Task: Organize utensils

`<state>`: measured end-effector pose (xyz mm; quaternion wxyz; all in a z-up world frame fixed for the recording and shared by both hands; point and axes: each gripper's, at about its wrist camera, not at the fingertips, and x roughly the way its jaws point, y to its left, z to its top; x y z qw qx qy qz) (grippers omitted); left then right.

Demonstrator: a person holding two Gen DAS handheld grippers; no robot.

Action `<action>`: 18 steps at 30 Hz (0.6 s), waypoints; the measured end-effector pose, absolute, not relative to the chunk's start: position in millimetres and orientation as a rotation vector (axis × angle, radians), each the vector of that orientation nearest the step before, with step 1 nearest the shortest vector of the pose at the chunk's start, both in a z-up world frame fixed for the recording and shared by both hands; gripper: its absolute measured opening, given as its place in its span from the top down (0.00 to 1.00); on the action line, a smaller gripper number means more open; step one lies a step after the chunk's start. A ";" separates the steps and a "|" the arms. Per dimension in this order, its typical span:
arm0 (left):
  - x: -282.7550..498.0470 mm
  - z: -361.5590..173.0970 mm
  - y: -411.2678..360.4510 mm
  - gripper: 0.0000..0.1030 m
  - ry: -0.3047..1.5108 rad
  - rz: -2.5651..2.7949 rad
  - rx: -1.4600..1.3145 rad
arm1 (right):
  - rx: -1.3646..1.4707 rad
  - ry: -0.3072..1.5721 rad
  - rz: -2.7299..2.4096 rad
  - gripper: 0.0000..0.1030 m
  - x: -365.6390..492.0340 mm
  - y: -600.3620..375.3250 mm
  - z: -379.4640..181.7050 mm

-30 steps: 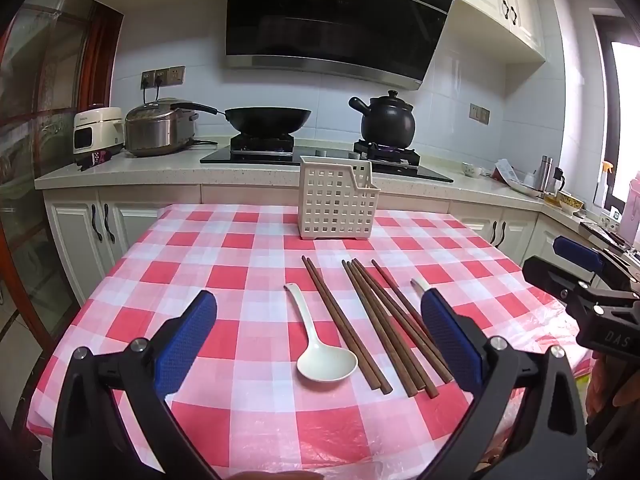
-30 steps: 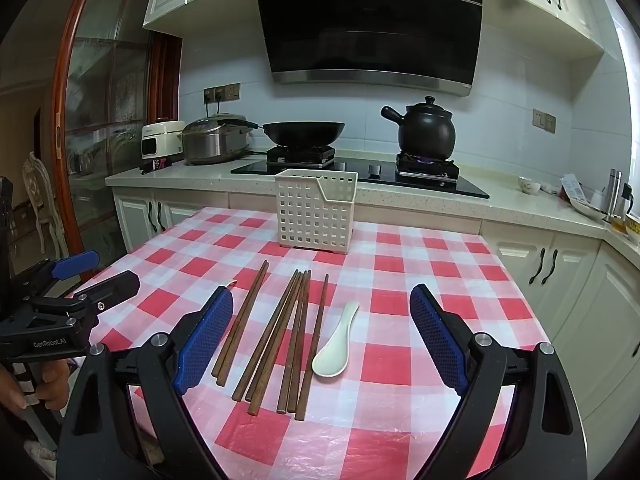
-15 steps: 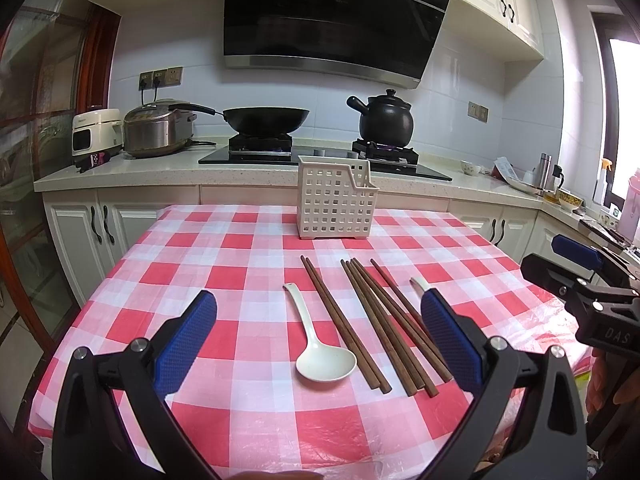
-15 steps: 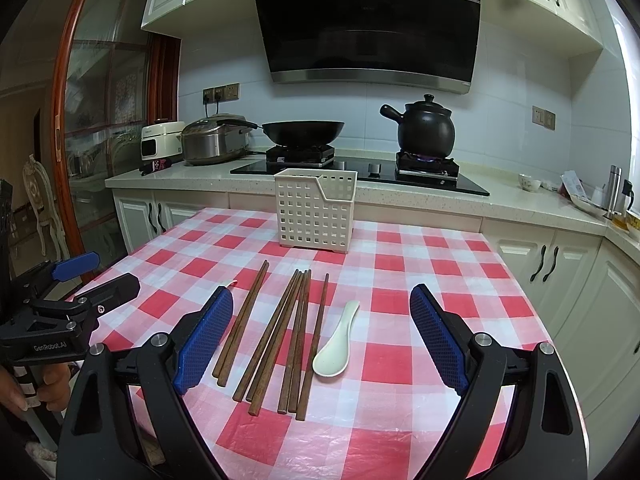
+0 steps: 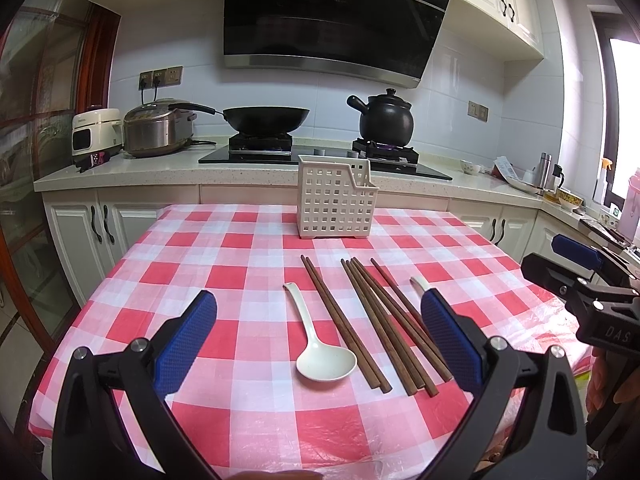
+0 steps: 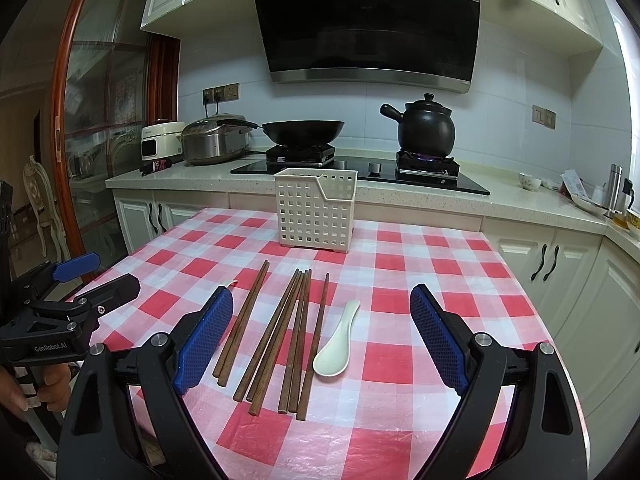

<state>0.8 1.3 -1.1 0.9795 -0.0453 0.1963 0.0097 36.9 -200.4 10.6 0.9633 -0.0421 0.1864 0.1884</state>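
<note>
Nothing has moved over the last second: both grippers still hover at the near edge of the counter (image 5: 224, 264), fingers wide, holding nothing. Left gripper (image 5: 320, 344) faces the white spoon (image 5: 320, 344); right gripper (image 6: 322, 332) faces the chopsticks (image 6: 280, 332). A second spoon (image 5: 418, 283) is half hidden behind a finger. All lie flat, well short of the empty white basket (image 5: 336, 200). Sorting hasn't started; first pick probably next.

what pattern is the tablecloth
Red, pink and white checks on the tablecloth, under a clear plastic cover; it shows best in the right wrist view.
</note>
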 end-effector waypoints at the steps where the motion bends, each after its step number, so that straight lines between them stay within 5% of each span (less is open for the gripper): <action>1: 0.8 -1.1 1.3 0.04 0.395 0.019 -0.091 | -0.085 0.377 0.382 0.18 36.9 -200.3 10.6; 18: -0.3 -1.4 0.0 0.04 0.393 0.008 -0.093 | -0.083 0.379 0.381 0.18 36.7 -200.0 8.7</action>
